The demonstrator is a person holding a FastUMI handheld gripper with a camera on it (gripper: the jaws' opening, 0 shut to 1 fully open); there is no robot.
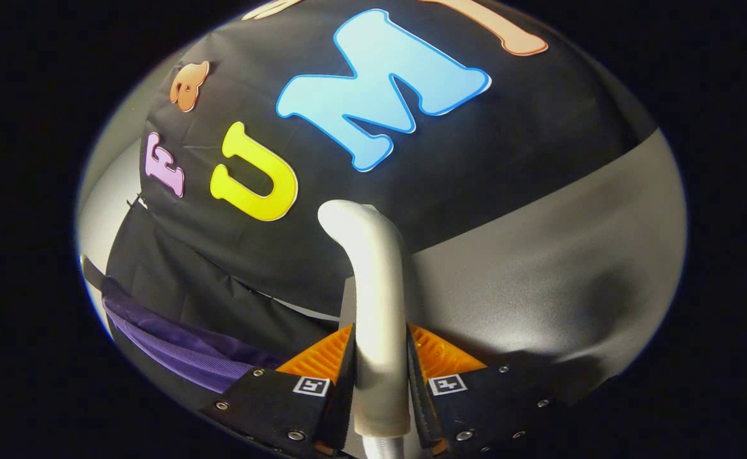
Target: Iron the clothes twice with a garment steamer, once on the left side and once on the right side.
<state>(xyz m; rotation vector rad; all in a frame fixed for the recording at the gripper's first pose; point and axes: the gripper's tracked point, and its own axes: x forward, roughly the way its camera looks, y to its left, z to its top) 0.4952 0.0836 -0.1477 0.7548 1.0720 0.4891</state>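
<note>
The gripper [380, 376] was clamped on the pale silver-white curved plastic handle of the garment steamer [377, 299], both fingers pressed against its sides. The handle rose straight ahead between the fingers and bent over at its top; the steamer's head could not be made out. So pickup looked done.

The garment, a purple ribbed fabric piece [176, 347], lay low and off to the left of the fingers, near a black cloth panel [208, 293] hanging in folds. The steamer was well apart from it, not touching. Beyond the fingers was the booth's black cloth wall [475, 159], with a plain grey surface [558, 268] to the right.

Judged progress: early. Steamer in hand, but nothing showed either pass underway; whether any side had been steamed could not be told. Likely left: bringing the steamer to the purple garment, then the left pass and the right pass.
</note>
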